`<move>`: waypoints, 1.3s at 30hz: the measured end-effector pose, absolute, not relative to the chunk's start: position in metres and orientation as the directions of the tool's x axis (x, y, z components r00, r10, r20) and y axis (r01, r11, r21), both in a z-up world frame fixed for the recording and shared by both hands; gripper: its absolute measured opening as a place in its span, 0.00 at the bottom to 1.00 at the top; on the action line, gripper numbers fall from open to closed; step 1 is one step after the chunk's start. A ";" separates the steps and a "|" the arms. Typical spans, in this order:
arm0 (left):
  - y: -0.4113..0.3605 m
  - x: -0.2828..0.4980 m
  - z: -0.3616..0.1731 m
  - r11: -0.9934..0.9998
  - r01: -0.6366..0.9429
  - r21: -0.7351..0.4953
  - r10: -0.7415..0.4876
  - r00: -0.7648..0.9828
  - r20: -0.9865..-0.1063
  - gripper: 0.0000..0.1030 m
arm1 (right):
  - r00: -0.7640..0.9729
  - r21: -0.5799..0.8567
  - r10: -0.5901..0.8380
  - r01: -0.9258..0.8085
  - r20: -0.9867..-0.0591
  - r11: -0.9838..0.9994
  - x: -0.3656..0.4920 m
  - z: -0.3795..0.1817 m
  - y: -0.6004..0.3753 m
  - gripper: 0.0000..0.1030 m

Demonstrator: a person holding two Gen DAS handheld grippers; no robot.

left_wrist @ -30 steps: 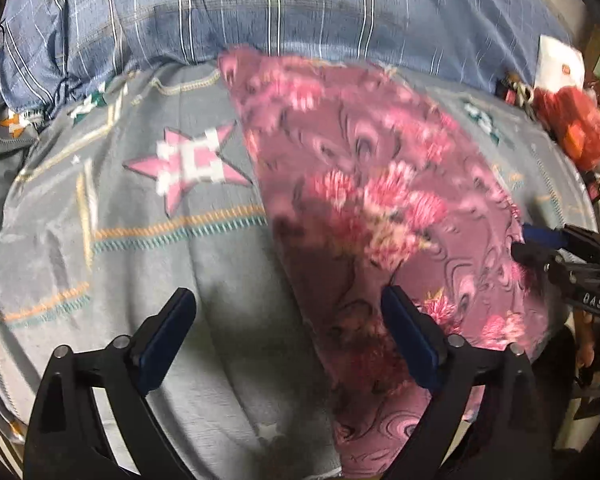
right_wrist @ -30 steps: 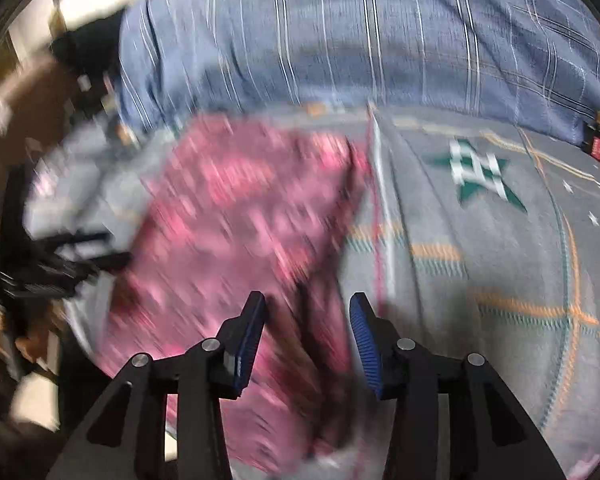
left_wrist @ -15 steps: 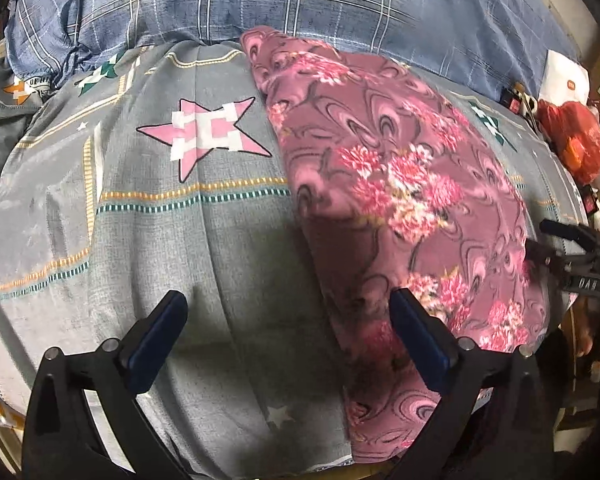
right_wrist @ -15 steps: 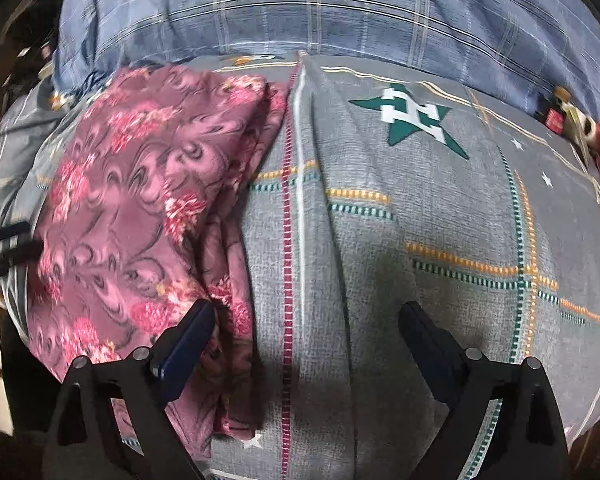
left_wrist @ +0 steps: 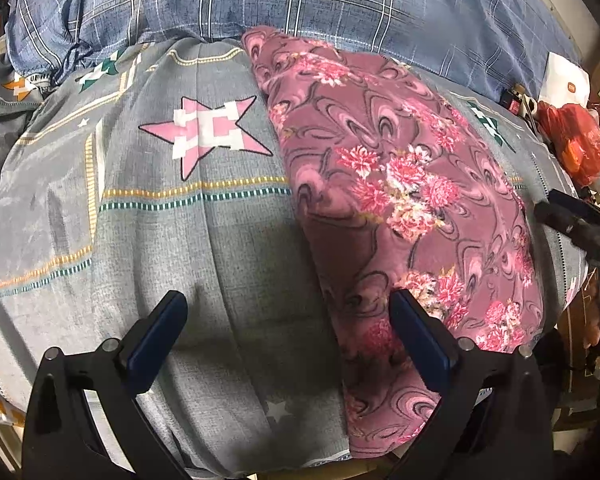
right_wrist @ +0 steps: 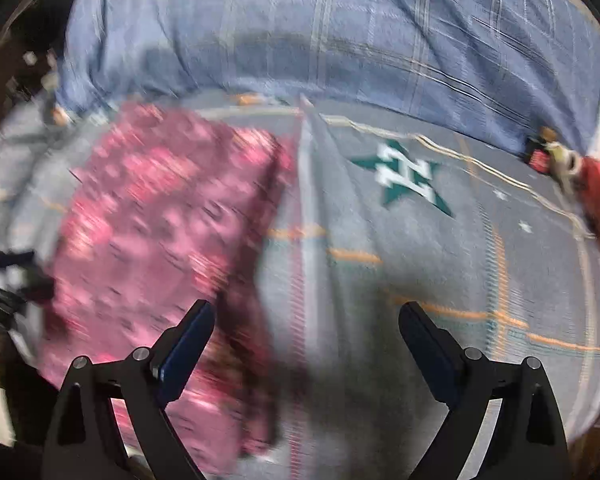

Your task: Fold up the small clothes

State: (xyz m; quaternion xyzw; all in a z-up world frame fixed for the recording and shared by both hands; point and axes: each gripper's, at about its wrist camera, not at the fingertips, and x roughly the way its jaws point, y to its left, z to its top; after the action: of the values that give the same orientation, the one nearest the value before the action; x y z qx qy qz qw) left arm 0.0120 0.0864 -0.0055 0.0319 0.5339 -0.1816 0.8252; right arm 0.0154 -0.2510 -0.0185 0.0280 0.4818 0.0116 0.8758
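Note:
A mauve garment with pink flowers (left_wrist: 400, 200) lies folded in a long strip on the grey bedsheet (left_wrist: 160, 240). It also shows, blurred, in the right wrist view (right_wrist: 160, 240). My left gripper (left_wrist: 288, 332) is open and empty above the sheet, its right finger over the garment's near end. My right gripper (right_wrist: 306, 340) is open and empty, hovering at the garment's right edge. The right gripper's black body shows at the right edge of the left wrist view (left_wrist: 580, 224).
A blue plaid quilt (left_wrist: 300, 0) is bunched along the back of the bed. A red plastic bag (left_wrist: 576, 140) and small clutter sit at the far right. The bed's front edge runs just below the grippers.
The right gripper opened wide from nearly shut and is swinging, so its view is blurred. The left gripper stayed open and drew back slightly. The garment lies still.

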 end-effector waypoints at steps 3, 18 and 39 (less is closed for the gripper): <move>0.084 0.013 0.000 0.934 0.331 -0.134 -0.261 0.376 -0.889 0.98 | 0.564 0.232 0.196 -0.009 -0.802 0.973 0.020 -0.015 -0.251 0.89; 0.078 0.035 0.005 0.942 0.307 -0.137 -0.256 0.389 -0.885 0.98 | 0.645 0.342 0.296 -0.057 -0.704 0.938 0.044 -0.022 -0.246 0.05; 0.070 0.145 -0.006 0.973 0.104 -0.208 -0.232 0.408 -0.883 1.00 | 0.556 0.396 0.345 -0.031 -0.756 0.918 0.158 -0.043 -0.247 0.23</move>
State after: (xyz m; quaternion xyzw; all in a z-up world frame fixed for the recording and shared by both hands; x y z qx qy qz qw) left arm 0.1448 0.0697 -0.0058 -0.0601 0.5346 -0.1003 0.8370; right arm 0.1578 -0.2473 -0.0428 0.1715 0.4587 0.1086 0.8651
